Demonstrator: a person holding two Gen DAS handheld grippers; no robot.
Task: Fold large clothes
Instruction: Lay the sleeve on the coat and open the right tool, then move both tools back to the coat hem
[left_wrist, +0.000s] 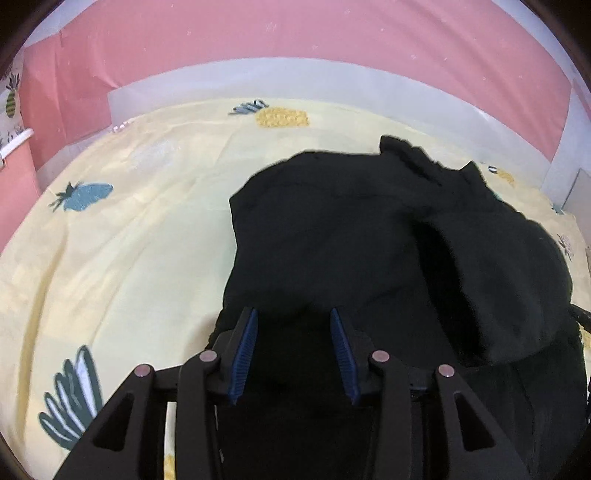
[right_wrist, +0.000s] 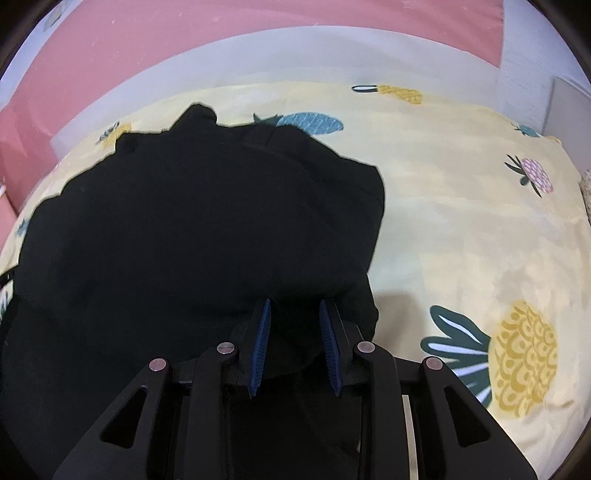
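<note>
Black garment (left_wrist: 351, 229), folds lost in darkness, beneath both gaping claws.

Left wrist view: camera sits behind left gripper (left_wrist: 293, 314), looks forward along blue pads, angled down, close over near edge of black garment (left_wrist: 351, 229). Sheet (left_wrist: 129, 229) stretches off left. Right wrist view: same setup behind right gripper (right_wrist: 295, 306), close, garment (right_wrist: 166, 240) filling left side, sheet (right_wrist: 461, 229) to right. Both face pink wall (left_wrist: 295, 33). Shared ground: garment, pineapple-print sheet, far wall.
</note>
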